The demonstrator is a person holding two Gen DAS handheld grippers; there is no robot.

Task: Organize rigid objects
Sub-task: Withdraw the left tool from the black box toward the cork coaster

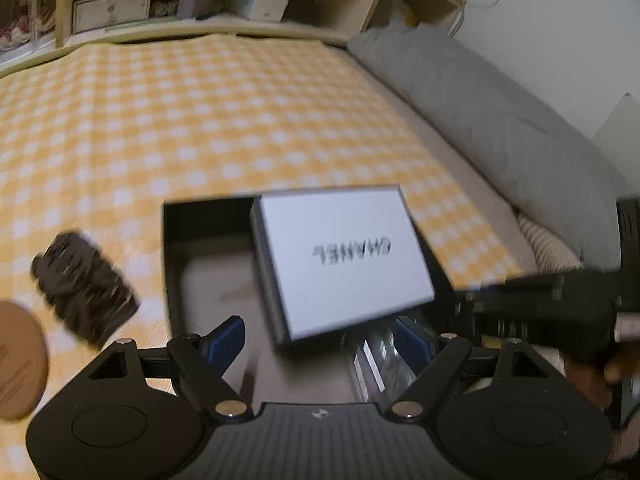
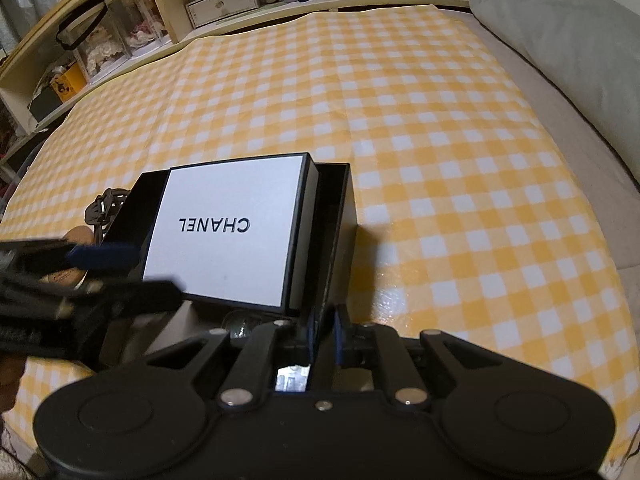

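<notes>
A black open box (image 1: 176,248) (image 2: 340,216) lies on the yellow checked cloth. A white-topped lid marked CHANEL (image 1: 340,256) (image 2: 228,232) rests tilted across its opening. A clear glass item (image 1: 376,356) (image 2: 240,326) lies inside the box near its front. My left gripper (image 1: 320,340) (image 2: 120,272) is open, its blue pads wide apart over the box's near edge. My right gripper (image 2: 323,330) is shut on the box's right wall, which stands between its pads. It enters the left wrist view at the right (image 1: 560,304).
A dark bundled item (image 1: 84,292) (image 2: 104,208) and a brown round disc (image 1: 16,360) (image 2: 78,236) lie left of the box. A grey pillow (image 1: 500,128) (image 2: 580,40) runs along the right. Wooden shelves (image 1: 120,0) (image 2: 216,0) with boxes stand behind the cloth.
</notes>
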